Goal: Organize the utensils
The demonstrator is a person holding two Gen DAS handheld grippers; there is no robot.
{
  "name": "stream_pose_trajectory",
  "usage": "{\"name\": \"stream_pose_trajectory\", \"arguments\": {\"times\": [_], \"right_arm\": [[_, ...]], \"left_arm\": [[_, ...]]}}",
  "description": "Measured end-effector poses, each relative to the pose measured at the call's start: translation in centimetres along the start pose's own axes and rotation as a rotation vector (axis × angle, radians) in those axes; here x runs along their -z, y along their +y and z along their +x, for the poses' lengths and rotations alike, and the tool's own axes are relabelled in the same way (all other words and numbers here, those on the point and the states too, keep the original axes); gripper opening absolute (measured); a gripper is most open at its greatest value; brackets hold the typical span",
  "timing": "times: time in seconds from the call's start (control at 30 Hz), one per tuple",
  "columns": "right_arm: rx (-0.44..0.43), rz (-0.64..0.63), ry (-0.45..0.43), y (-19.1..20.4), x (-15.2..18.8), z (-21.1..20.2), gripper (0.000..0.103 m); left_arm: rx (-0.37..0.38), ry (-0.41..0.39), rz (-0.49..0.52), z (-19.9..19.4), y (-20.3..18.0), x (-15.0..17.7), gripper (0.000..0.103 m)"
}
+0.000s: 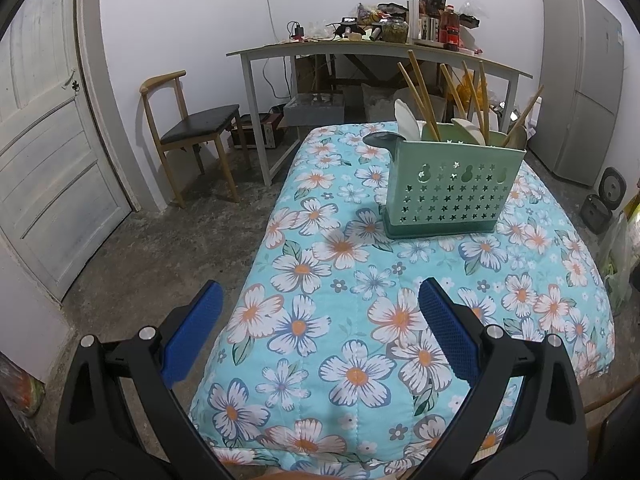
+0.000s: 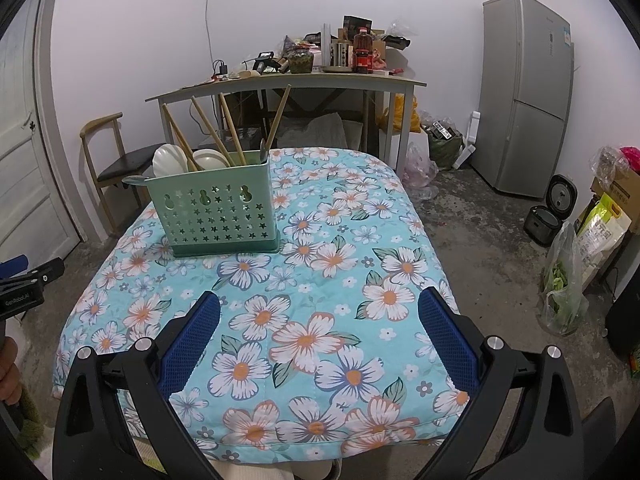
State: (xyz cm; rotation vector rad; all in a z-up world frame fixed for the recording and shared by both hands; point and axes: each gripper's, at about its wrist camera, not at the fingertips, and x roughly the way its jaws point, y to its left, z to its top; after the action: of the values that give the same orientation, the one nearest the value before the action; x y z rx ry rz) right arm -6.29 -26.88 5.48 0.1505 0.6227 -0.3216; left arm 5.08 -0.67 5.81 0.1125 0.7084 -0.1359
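Note:
A green perforated utensil holder [image 1: 454,188] [image 2: 218,212] stands upright on the far part of the table with the floral cloth [image 1: 360,300] [image 2: 320,280]. Several wooden chopsticks [image 1: 420,92] [image 2: 212,130] and pale spoons [image 1: 406,118] [image 2: 170,162] stick out of it; a dark green ladle [image 1: 380,139] rests on its left rim. My left gripper [image 1: 320,300] is open over the near left part of the table, holding nothing. My right gripper [image 2: 320,310] is open over the near edge, empty too. The left gripper [image 2: 24,280] shows at the left edge of the right wrist view.
A wooden chair [image 1: 192,128] [image 2: 116,160] stands left of the table, by a white door [image 1: 48,140]. A cluttered desk [image 1: 360,46] [image 2: 288,80] is behind. A grey fridge [image 2: 528,92] [image 1: 584,88], a rice cooker [image 2: 550,210] and bags [image 2: 564,284] lie at right.

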Motion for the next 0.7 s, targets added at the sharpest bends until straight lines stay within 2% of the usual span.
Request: {"name": "stream_pose_trajectory", "arguments": {"times": [0.7], "right_arm": [[-0.001, -0.003, -0.002, 0.0, 0.05, 0.02, 0.097]], "left_arm": [[-0.007, 0.006, 0.0, 0.13, -0.01, -0.09, 0.095]]}}
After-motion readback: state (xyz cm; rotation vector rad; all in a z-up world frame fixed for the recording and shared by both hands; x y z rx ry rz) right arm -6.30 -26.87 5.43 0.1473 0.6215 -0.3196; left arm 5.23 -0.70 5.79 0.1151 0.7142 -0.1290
